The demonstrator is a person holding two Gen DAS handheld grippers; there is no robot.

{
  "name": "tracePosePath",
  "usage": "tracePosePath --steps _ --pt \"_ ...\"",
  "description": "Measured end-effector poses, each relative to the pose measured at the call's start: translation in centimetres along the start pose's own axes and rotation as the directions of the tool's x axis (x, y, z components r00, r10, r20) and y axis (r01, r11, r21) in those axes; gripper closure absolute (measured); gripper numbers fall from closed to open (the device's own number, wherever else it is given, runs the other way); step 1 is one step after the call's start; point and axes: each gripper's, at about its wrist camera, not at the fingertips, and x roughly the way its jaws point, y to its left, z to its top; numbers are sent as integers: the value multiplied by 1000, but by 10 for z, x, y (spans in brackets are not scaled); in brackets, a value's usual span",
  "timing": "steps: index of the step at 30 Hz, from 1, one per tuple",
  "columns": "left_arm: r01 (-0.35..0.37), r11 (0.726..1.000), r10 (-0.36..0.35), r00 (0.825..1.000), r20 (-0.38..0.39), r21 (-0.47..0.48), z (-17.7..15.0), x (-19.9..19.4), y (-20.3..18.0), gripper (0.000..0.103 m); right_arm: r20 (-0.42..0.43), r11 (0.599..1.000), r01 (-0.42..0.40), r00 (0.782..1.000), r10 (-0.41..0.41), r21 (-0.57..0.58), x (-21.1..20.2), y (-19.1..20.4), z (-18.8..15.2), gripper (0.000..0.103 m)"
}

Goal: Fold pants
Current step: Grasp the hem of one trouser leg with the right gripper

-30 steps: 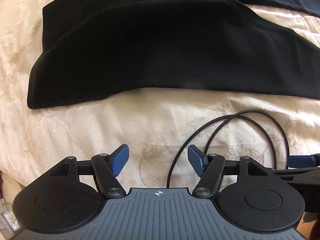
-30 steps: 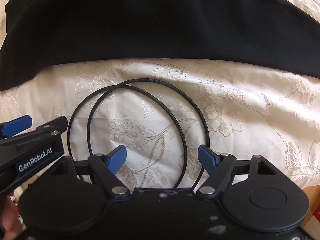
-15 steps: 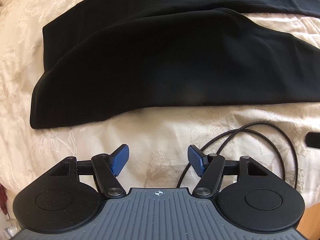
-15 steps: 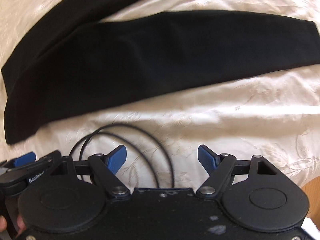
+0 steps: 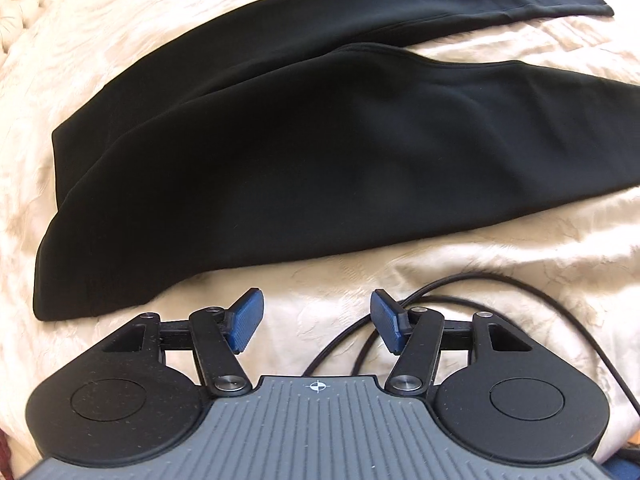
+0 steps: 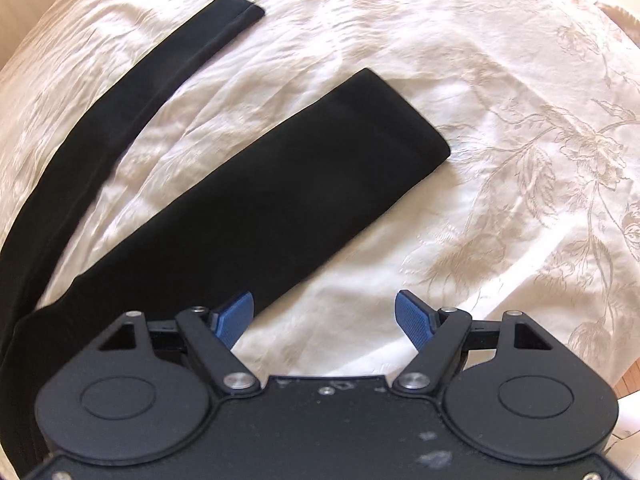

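The black fabric pants [image 5: 280, 152] lay spread lengthwise across the cream embroidered bedspread [image 6: 500, 140], legs splayed, just ahead of the wide-open left gripper [image 5: 316, 320] and right gripper [image 6: 324, 316], the right nearer the cuffs

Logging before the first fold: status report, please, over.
Left tongs open, right tongs open, both empty. Black pants flat on bedspread, legs splayed, unfolded. Black cable loops near left tongs.

We see the pants [image 5: 280, 160] as matt black cloth, smooth and soft, on a cream bedspread [image 6: 500, 140] of faintly glossy fabric with a woven floral pattern. Our left gripper [image 5: 316, 320] has ribbed blue pads [image 5: 248, 318], matt black plastic links and shiny metal pivots; a smooth black cable [image 5: 560, 300] lies beside it.
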Motion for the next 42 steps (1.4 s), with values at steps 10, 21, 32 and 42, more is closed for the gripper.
tracePosePath --steps 10,21,32,42 --pt "-33 998 30 998 59 48 5 9 -24 45 25 980 -125 992 122 157 39 -60 38 24" --pt "-35 987 18 994 109 157 11 16 -43 77 23 963 -223 975 222 154 39 -64 50 98" --pt "50 978 -66 995 70 204 9 -14 -43 97 36 983 -178 984 177 48 -8 -62 43 99" --pt "191 963 -185 981 -51 192 -21 -34 -57 103 -25 996 -72 997 74 52 -11 -90 24 100"
